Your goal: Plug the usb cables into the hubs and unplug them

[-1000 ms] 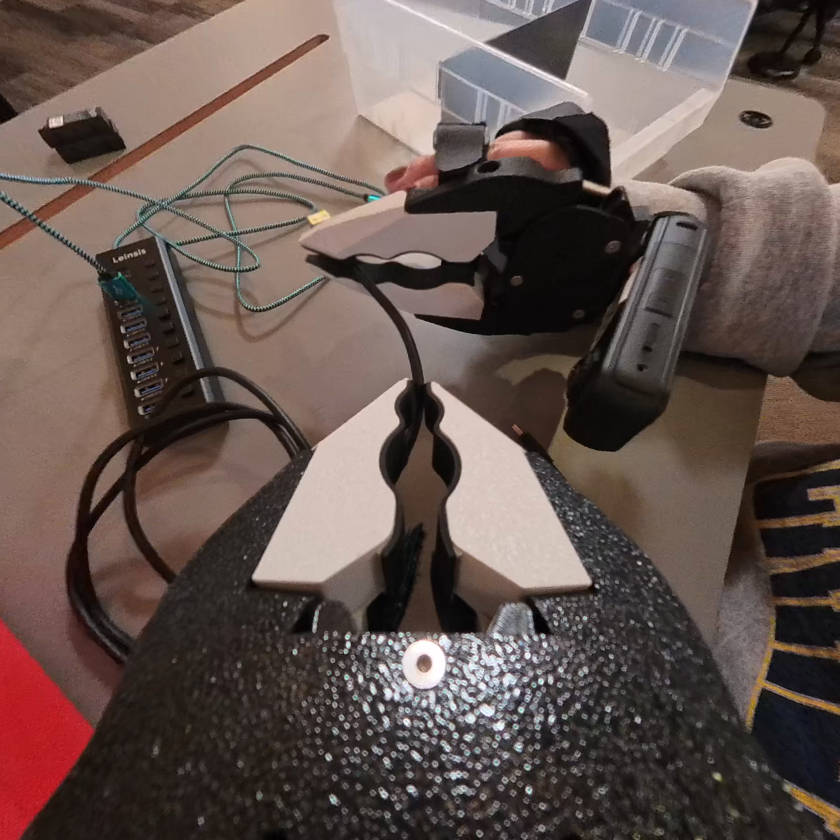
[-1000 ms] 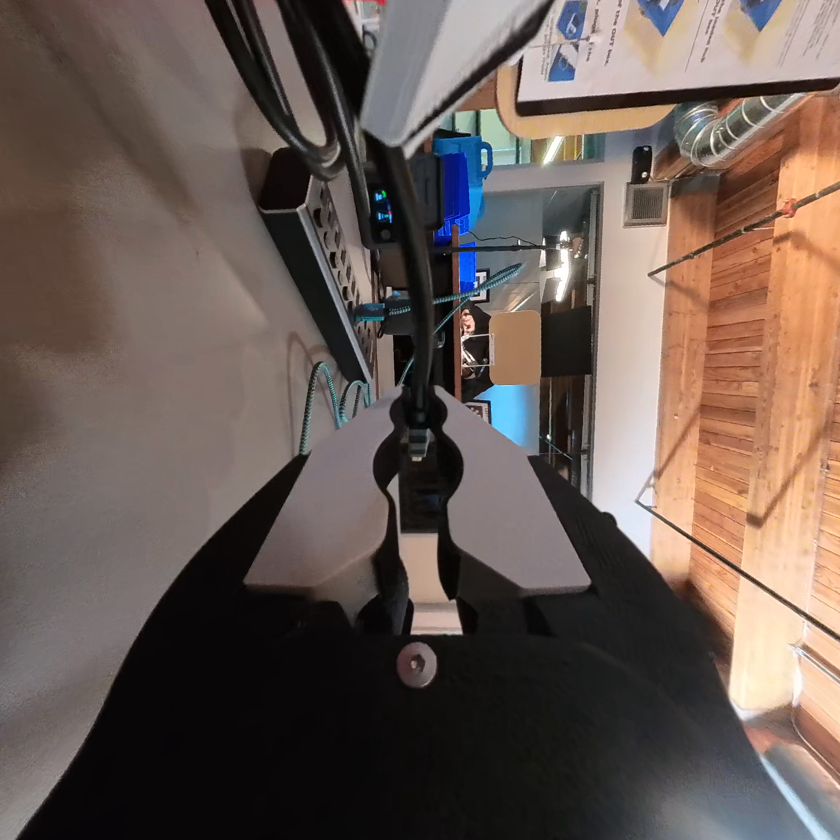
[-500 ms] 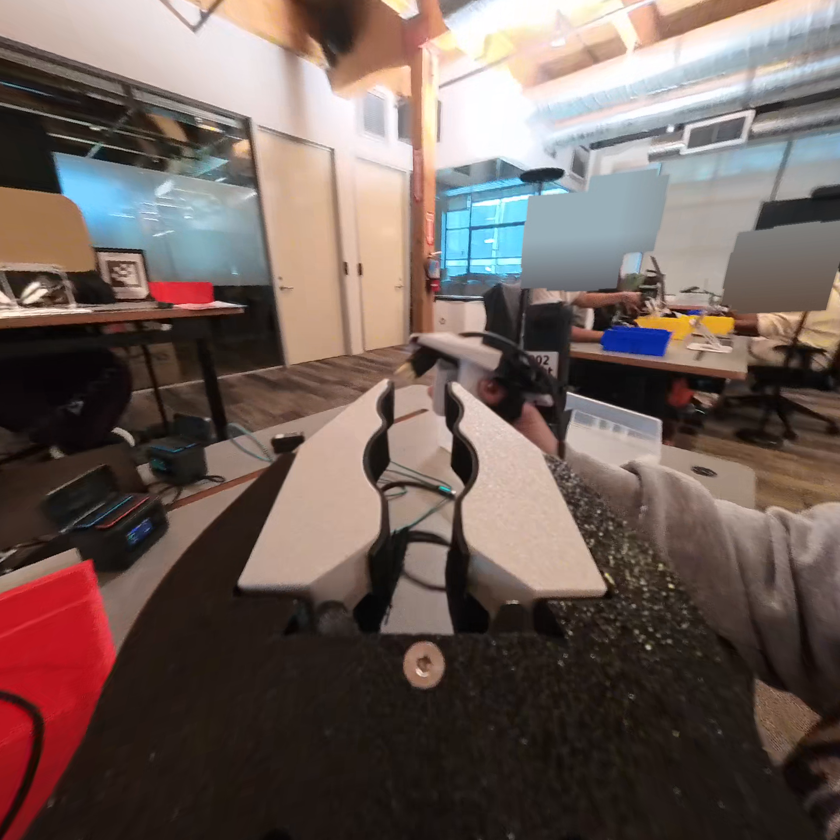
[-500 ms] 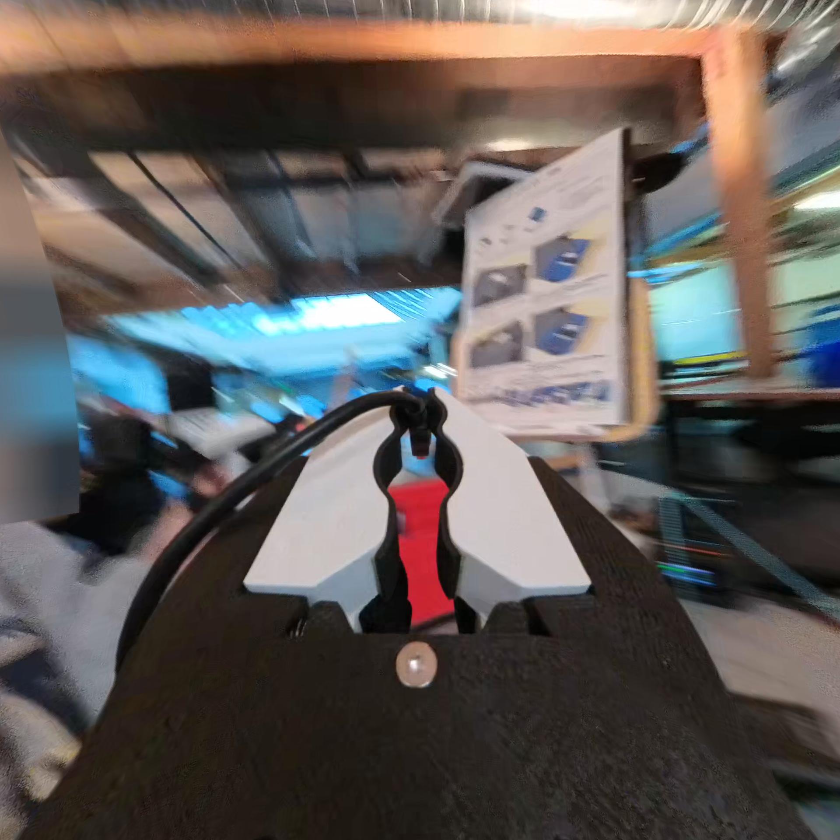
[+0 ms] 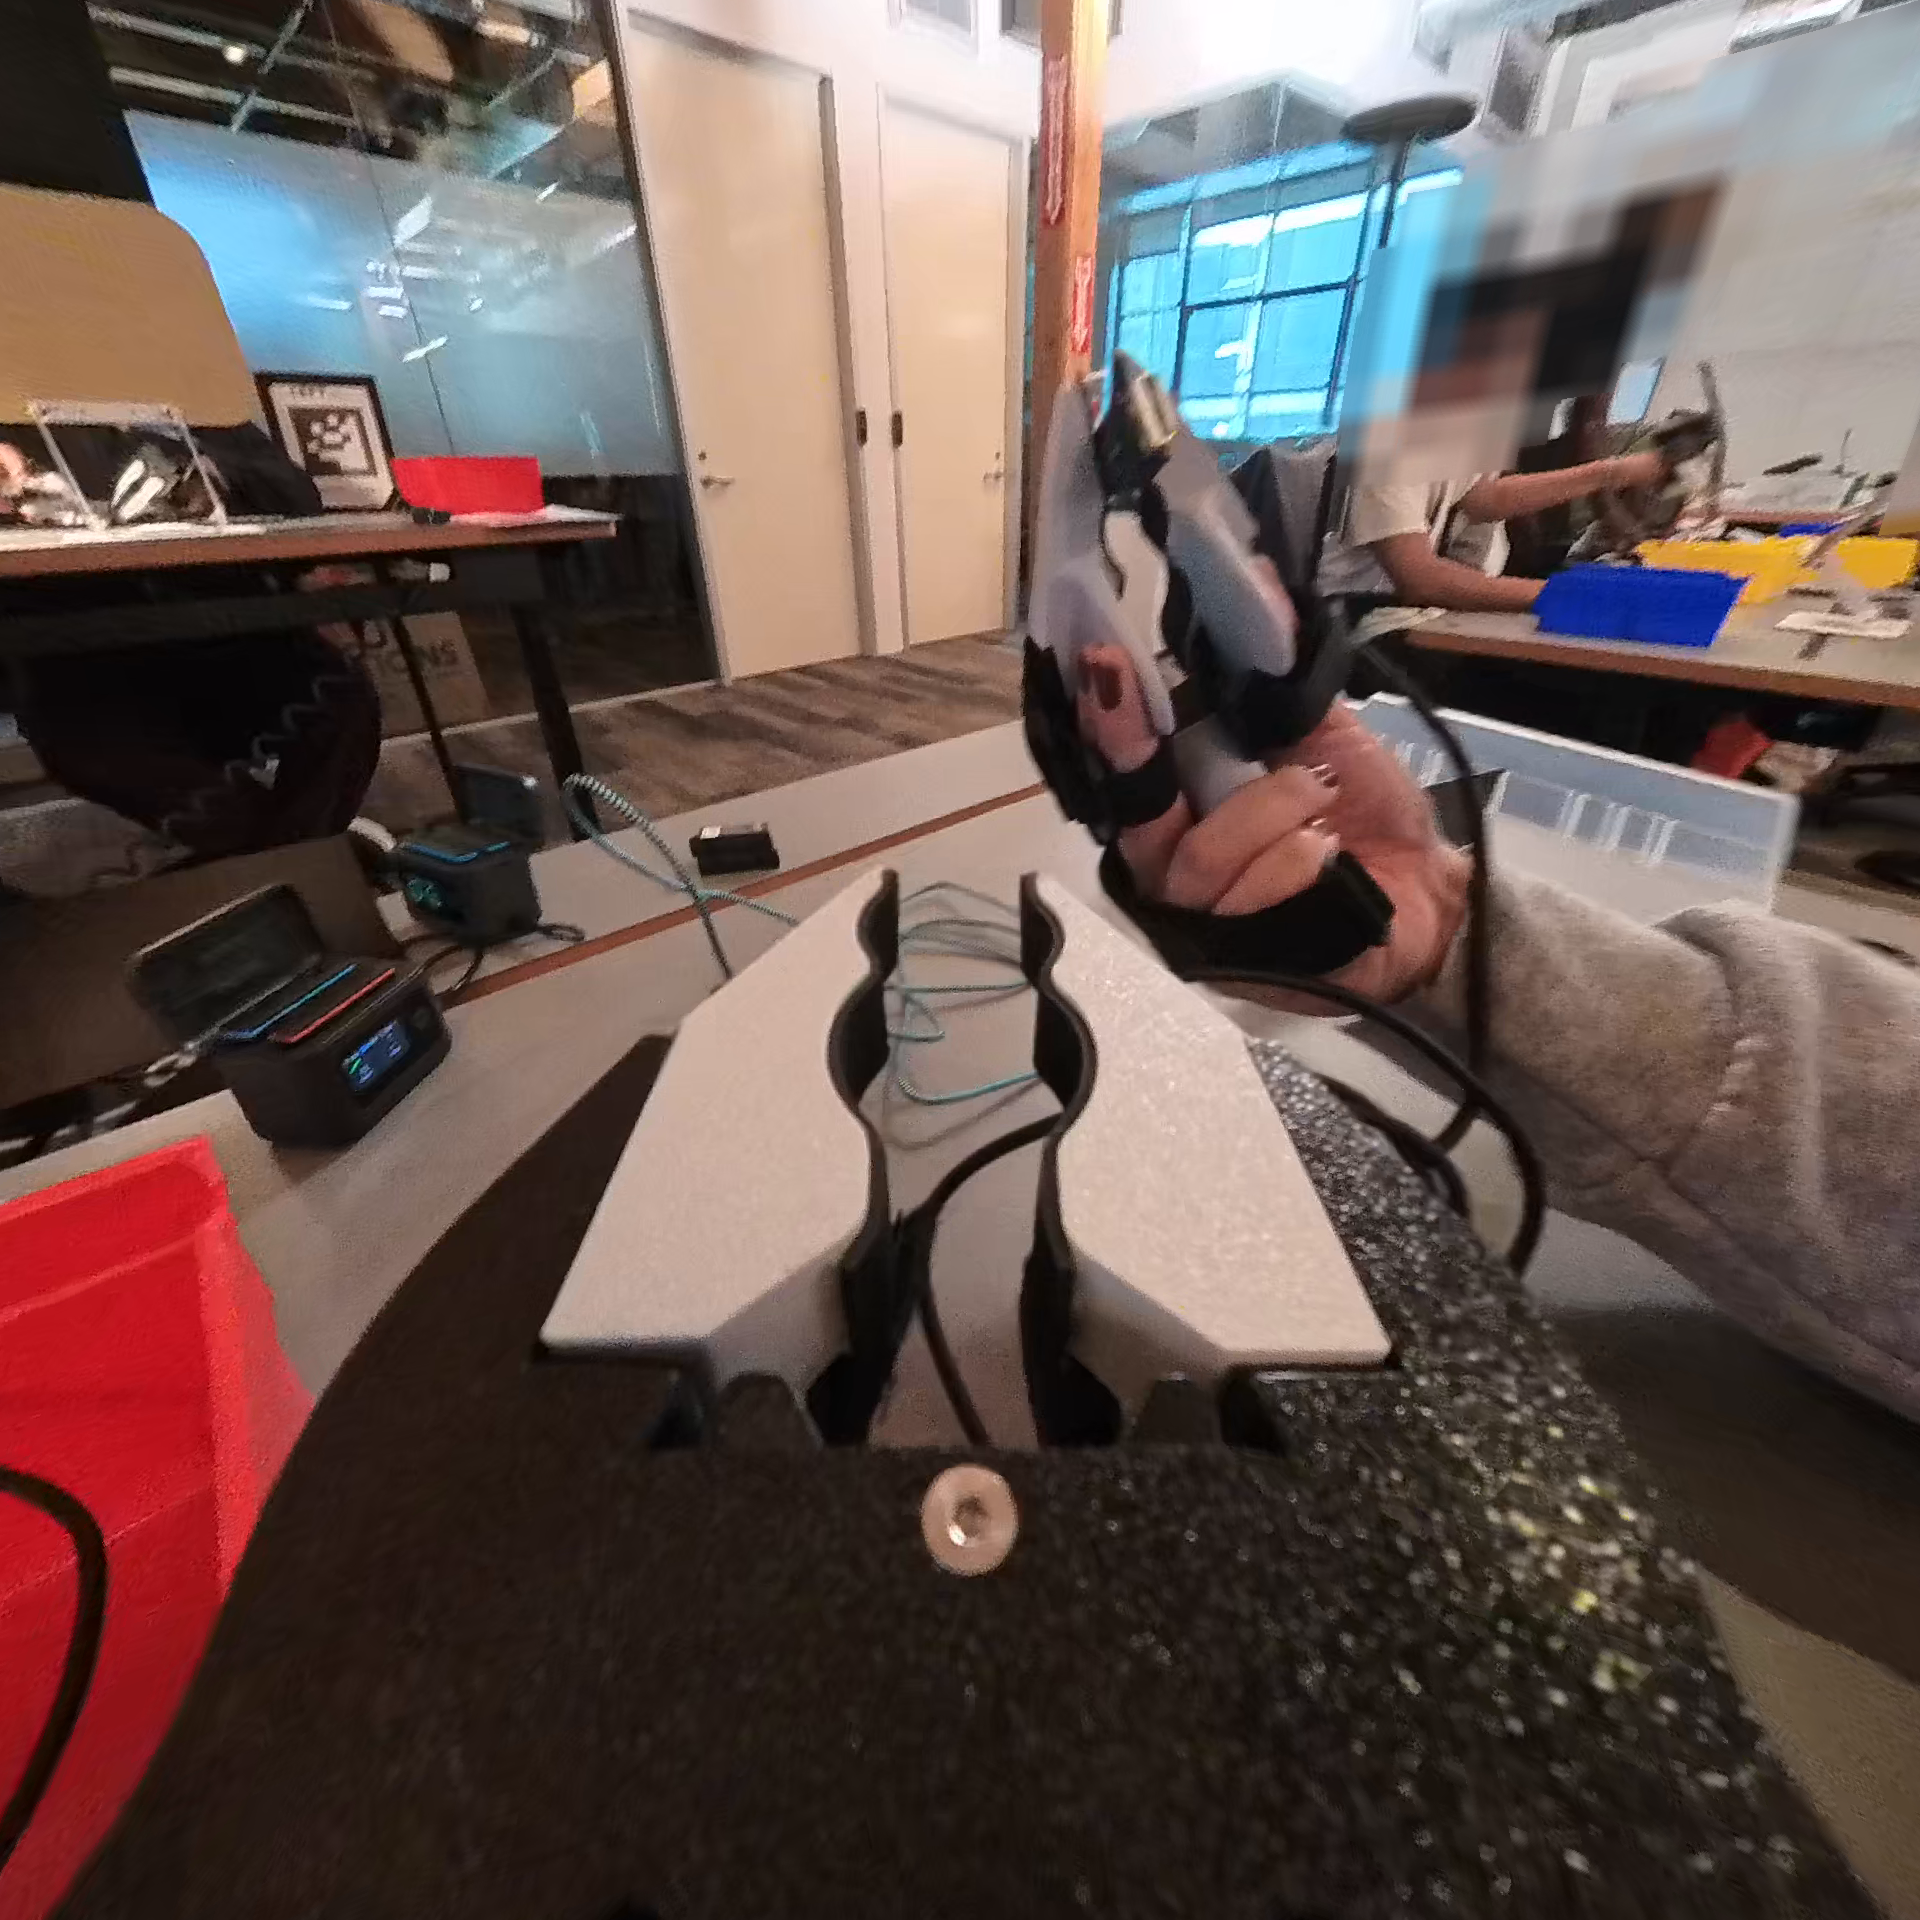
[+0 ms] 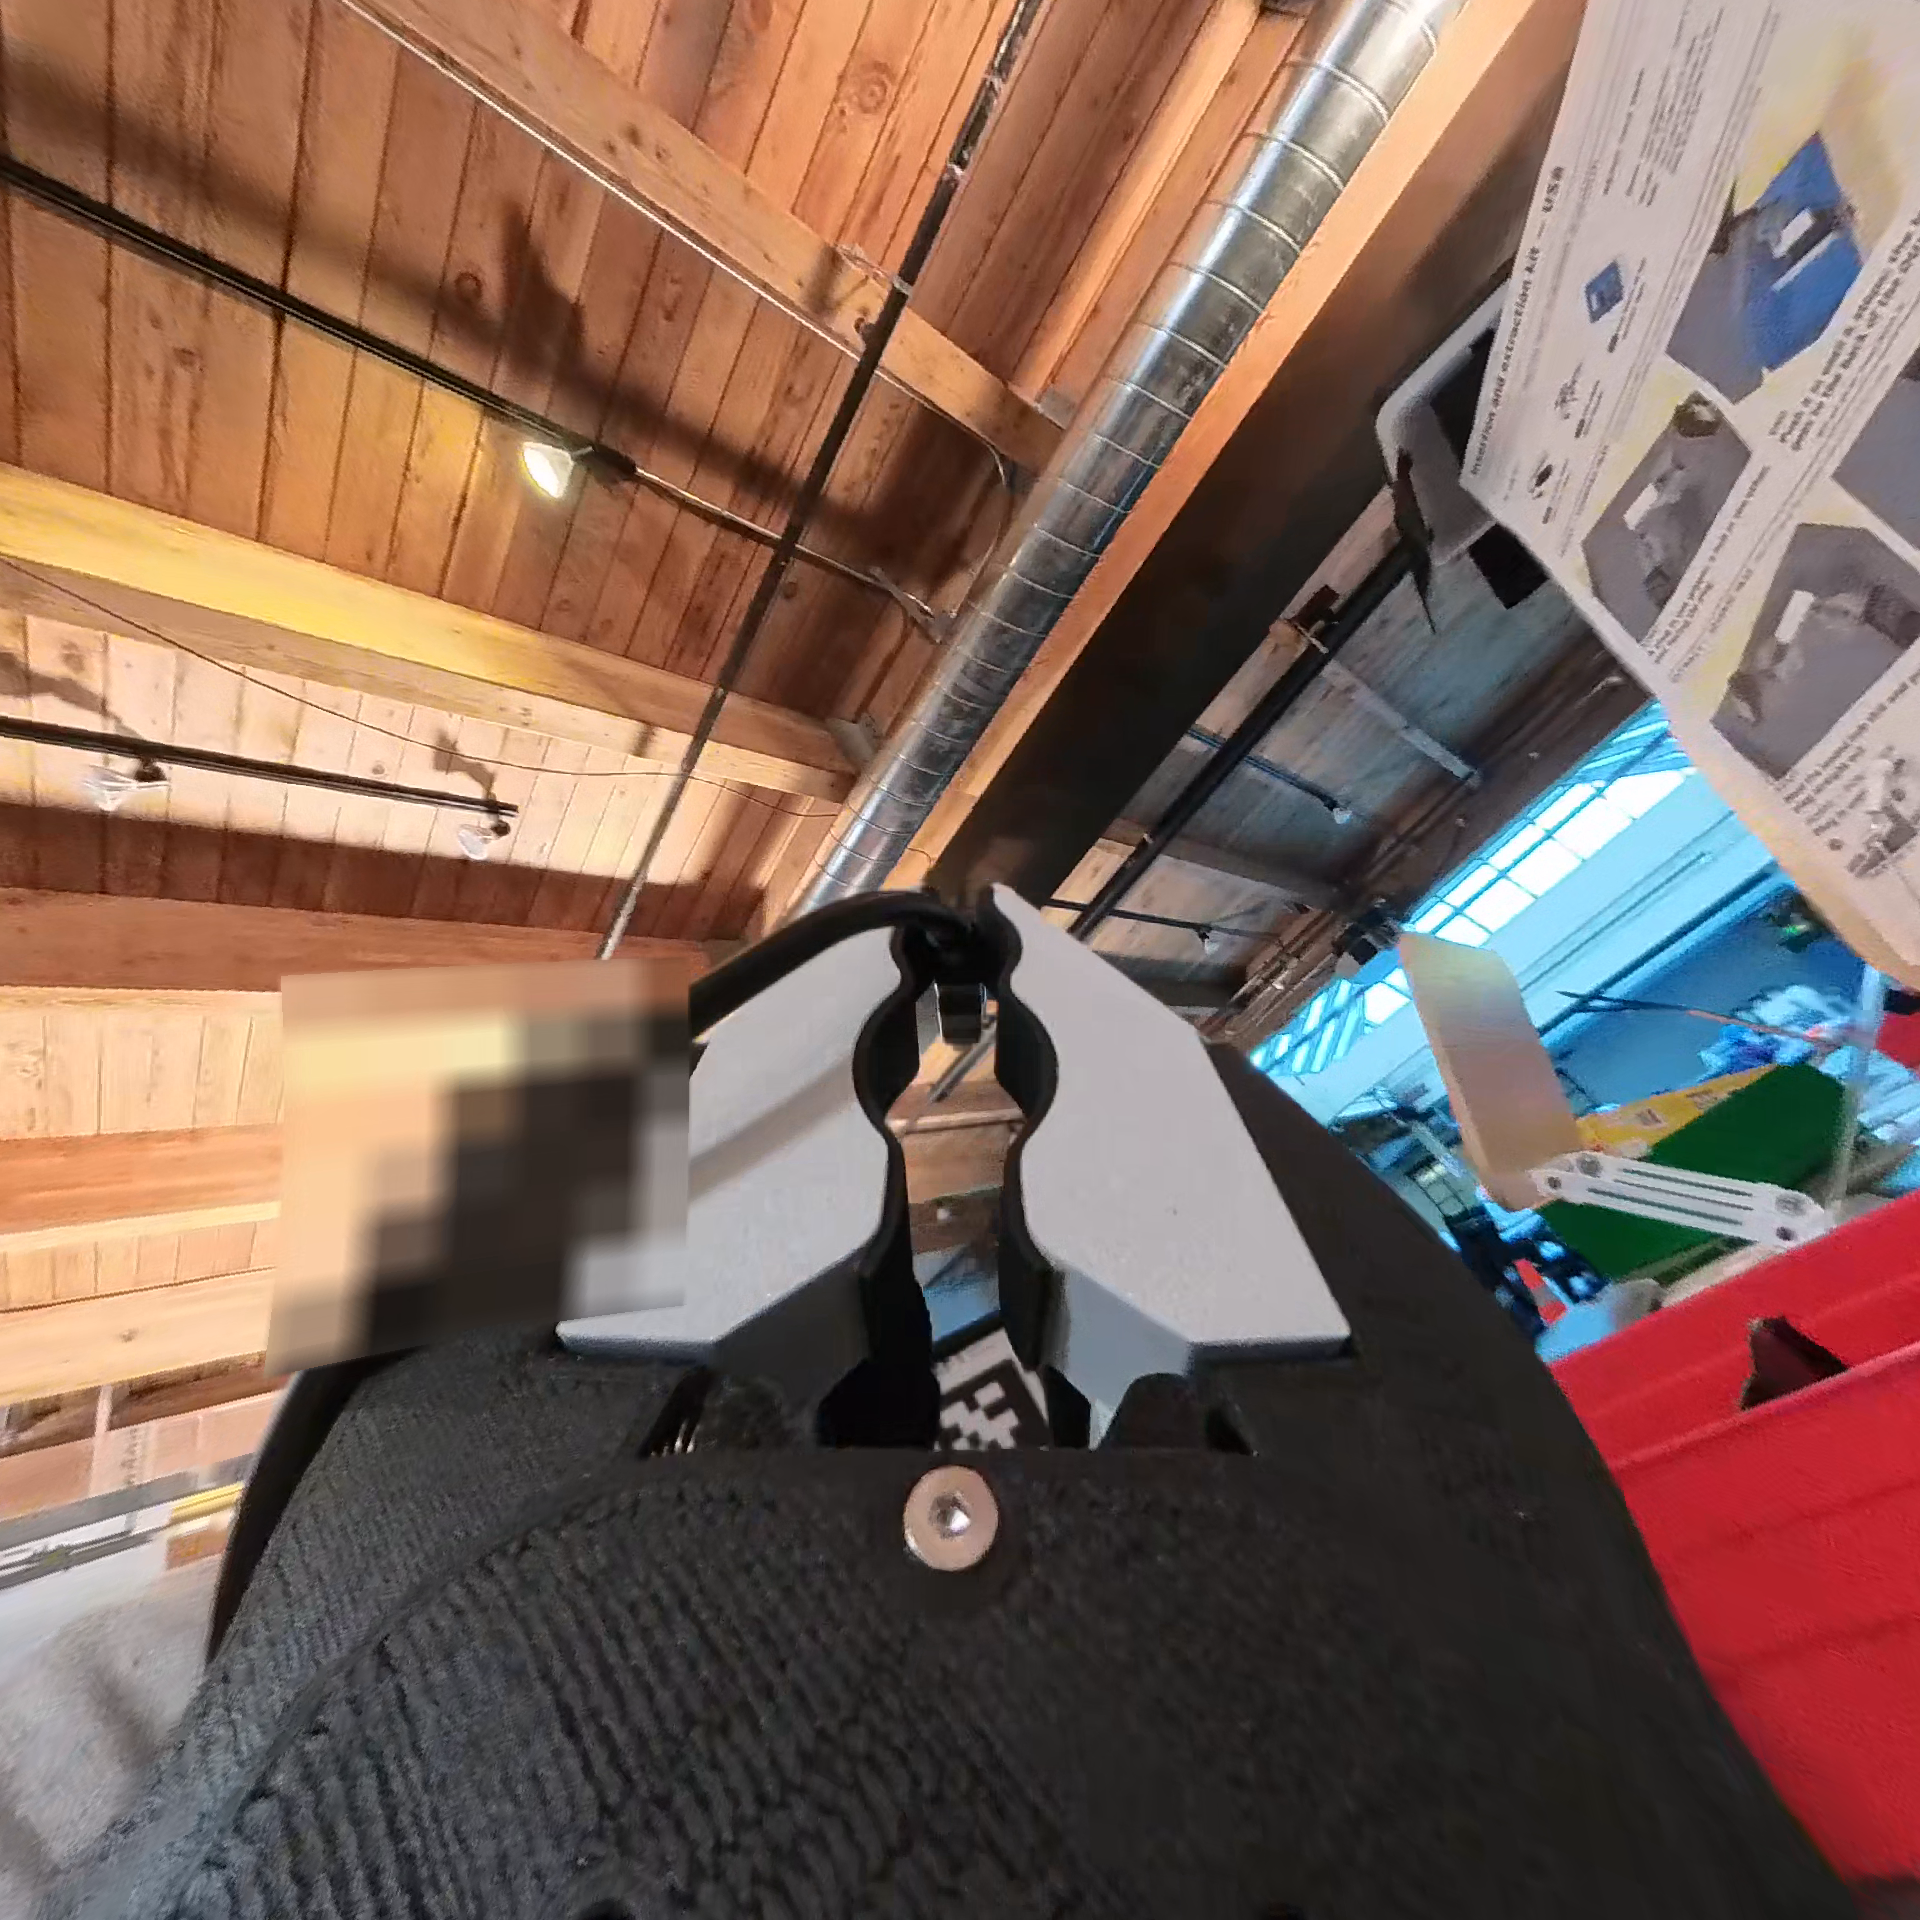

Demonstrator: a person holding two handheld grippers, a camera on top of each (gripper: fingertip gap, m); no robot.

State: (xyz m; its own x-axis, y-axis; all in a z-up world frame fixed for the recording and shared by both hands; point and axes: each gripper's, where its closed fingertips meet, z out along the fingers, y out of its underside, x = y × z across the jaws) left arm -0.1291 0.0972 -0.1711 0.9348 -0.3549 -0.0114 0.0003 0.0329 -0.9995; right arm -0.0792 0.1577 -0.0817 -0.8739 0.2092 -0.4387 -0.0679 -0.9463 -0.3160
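Note:
My left gripper (image 5: 956, 896) is open and empty, held low over the grey table (image 5: 582, 894). A black USB cable (image 5: 1455, 1091) loops on the table under and right of its fingers. My right gripper (image 5: 1127, 410) is raised and points upward, shut on the black cable just behind its metal plug (image 5: 1148, 416). In the right wrist view the right gripper (image 6: 961, 920) faces the ceiling, and the black cable (image 6: 790, 940) leaves its tips to the left. A teal braided cable (image 5: 935, 987) lies on the table ahead. No hub is in view.
A red bin (image 5: 114, 1371) stands at my left and shows in the right wrist view (image 6: 1725, 1455). A black charger box (image 5: 312, 1029) and a small black block (image 5: 734, 847) sit on the table. A clear plastic bin (image 5: 1579, 810) is at the back right.
My left gripper let go of the black cable, opened and tilted up from the table. My right gripper swung from level to pointing upward, still holding the cable's plug end.

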